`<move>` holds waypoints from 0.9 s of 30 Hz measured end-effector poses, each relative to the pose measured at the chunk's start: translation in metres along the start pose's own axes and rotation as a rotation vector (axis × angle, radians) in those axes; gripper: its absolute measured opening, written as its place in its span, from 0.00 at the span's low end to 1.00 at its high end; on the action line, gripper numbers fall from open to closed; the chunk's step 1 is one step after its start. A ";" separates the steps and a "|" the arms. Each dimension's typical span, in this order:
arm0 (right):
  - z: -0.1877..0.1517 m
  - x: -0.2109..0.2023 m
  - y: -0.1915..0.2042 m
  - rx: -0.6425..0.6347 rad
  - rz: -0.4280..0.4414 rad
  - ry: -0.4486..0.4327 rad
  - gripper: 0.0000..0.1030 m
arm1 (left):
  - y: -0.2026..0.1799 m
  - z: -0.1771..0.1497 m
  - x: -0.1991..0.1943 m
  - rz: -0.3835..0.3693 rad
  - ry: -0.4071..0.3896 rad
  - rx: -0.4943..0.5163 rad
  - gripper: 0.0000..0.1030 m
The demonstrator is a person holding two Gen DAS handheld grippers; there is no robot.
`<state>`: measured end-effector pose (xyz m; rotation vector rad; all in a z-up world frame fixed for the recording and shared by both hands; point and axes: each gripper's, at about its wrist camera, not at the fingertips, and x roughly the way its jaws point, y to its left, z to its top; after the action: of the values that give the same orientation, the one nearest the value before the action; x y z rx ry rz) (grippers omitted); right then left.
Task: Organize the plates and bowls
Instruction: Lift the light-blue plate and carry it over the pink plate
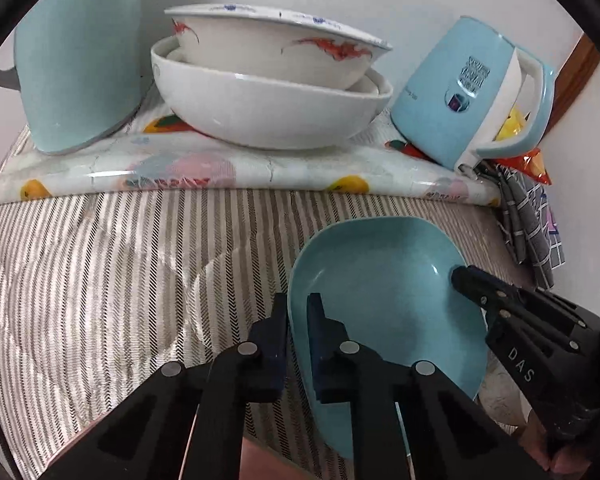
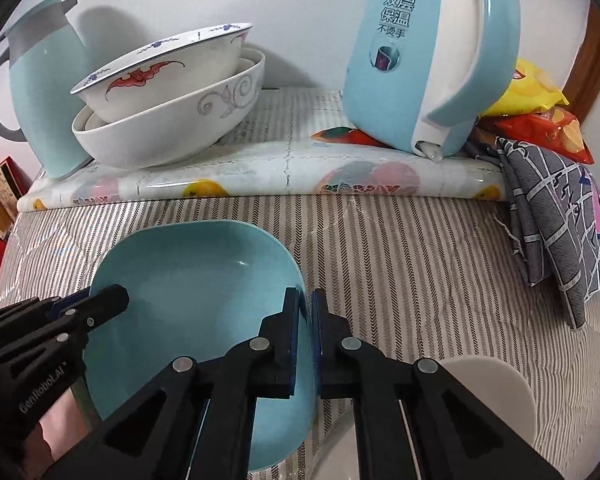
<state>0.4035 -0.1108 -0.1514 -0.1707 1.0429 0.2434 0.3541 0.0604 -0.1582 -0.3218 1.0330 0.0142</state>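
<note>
A light blue bowl [image 1: 384, 300] with rounded-square corners is held tilted over the striped cloth [image 1: 120, 272] that covers the near part of the table. It is gripped at two opposite sides. The left gripper [image 1: 298, 320] is closed on the bowl's left rim, with one finger inside the bowl and the other outside, so that the wall is pinched between the jaws. The right gripper [image 2: 306, 320] is closed in the same way on the bowl's right rim, the rim being clamped edge-on between its jaws. In the left wrist view the right gripper is seen at the bowl's right side; in the right wrist view the left gripper [image 2: 100, 304] is seen at the bowl's left side.

Farther off, on a fruit-patterned oilcloth [image 2: 260, 172] raised above the striped cloth, a stack of bowls [image 2: 172, 92] is seen: a large white bowl with a grey scroll pattern at the bottom, a smaller white one nested in it, and a bowl with red bat motifs [image 2: 160, 72] resting tilted on top. To the left of the stack stands a pale blue jug [image 2: 44, 92] with a grey handle; to the right stands a pale blue electric kettle [image 2: 432, 60]. Snack packets [image 2: 532, 100] lie behind the kettle, and a grey checked cloth [image 2: 560, 220] hangs over the right edge. A white rounded object [image 2: 492, 392] is partly seen near the right gripper.
</note>
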 end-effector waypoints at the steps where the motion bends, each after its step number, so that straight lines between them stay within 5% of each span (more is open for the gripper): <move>1: 0.000 -0.003 0.000 0.003 0.002 -0.006 0.06 | 0.000 0.000 -0.003 0.001 -0.007 0.004 0.09; 14: 0.003 -0.064 0.010 0.012 0.022 -0.107 0.06 | -0.001 0.002 -0.059 -0.003 -0.078 0.011 0.09; 27: -0.029 -0.110 0.031 0.015 0.048 -0.140 0.06 | 0.010 -0.035 -0.110 0.003 -0.111 -0.018 0.09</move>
<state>0.3180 -0.1009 -0.0708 -0.1135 0.9105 0.2869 0.2663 0.0754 -0.0846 -0.3319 0.9237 0.0437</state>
